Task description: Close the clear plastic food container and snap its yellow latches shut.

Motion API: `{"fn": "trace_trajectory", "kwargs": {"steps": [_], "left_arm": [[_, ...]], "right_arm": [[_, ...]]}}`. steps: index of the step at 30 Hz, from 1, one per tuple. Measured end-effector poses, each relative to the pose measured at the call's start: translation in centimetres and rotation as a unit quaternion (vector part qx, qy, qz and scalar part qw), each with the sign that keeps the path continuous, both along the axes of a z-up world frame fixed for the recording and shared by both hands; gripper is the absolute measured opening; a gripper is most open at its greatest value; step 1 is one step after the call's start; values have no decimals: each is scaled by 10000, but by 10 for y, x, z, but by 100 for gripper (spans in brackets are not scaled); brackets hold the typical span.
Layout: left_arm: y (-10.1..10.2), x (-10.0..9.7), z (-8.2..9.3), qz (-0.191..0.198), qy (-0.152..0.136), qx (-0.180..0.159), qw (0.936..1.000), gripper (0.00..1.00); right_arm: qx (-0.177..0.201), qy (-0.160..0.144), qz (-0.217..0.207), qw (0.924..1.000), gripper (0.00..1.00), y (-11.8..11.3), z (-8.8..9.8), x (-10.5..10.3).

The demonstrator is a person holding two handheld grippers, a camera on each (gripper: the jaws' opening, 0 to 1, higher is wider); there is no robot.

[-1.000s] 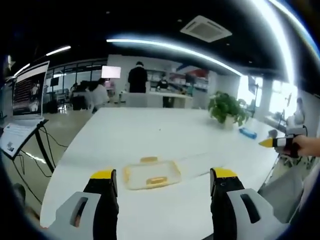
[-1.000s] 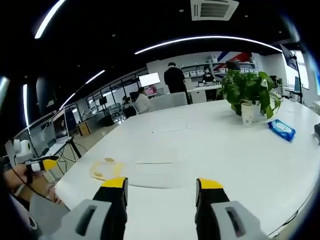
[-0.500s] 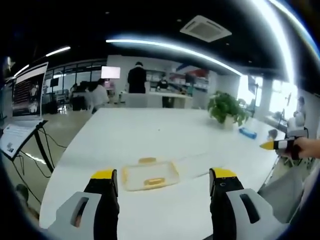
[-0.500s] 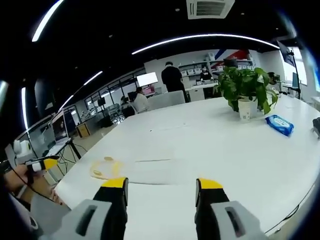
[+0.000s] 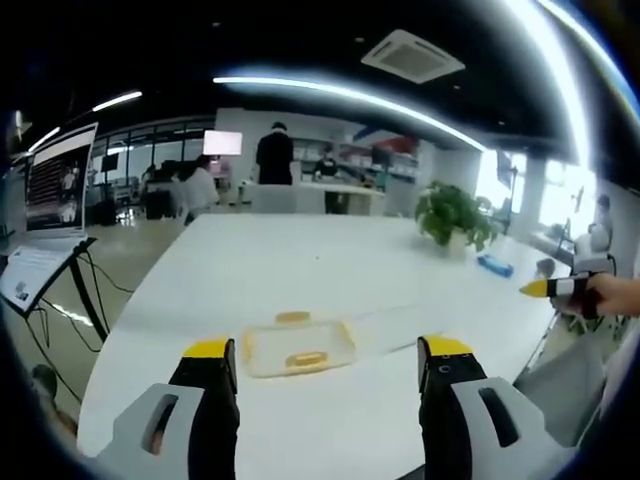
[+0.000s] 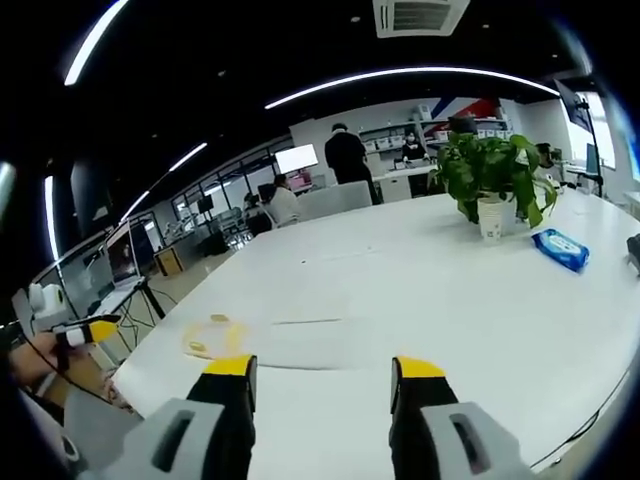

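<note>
Still unlatched, the one clear food container (image 5: 297, 347) lies on the white desk (image 5: 300, 270) just ahead of the left claw (image 5: 325, 352), jaws apart and empty; right claw (image 6: 323, 368) likewise spread. Best approach squarely, pressing the lid flat before the two visible yellow latches (image 5: 305, 358)

you get a bright room in both views, lit from long ceiling strip lights (image 5: 340, 95) that smear into glowing arcs. daylight from the windows (image 5: 560, 200) blows out to white glare. the white table (image 6: 420, 290) reflects evenly, with only faint shadows. the fisheye bends straight lines hard toward the edges, and the far background looks soft and low in detail.
</note>
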State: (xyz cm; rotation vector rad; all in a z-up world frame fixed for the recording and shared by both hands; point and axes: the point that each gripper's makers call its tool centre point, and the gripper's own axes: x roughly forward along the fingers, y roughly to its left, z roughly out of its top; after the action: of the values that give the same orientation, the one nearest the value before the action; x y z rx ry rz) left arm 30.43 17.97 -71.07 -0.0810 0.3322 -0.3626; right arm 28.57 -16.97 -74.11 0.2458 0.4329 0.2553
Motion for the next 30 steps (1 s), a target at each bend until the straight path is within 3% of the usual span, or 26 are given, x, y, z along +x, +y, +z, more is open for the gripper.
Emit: {"fn": "trace_trajectory", "kwargs": {"steps": [20,30], "left_arm": [[-3,5,2,40,37,18,10000,73],[-9,21,2,-78,90,-12,9999,72]], "right_arm": [[84,-37,14,10000,51,-3,3,7],[-36,-92,140,9999,50,2,8,23]]}}
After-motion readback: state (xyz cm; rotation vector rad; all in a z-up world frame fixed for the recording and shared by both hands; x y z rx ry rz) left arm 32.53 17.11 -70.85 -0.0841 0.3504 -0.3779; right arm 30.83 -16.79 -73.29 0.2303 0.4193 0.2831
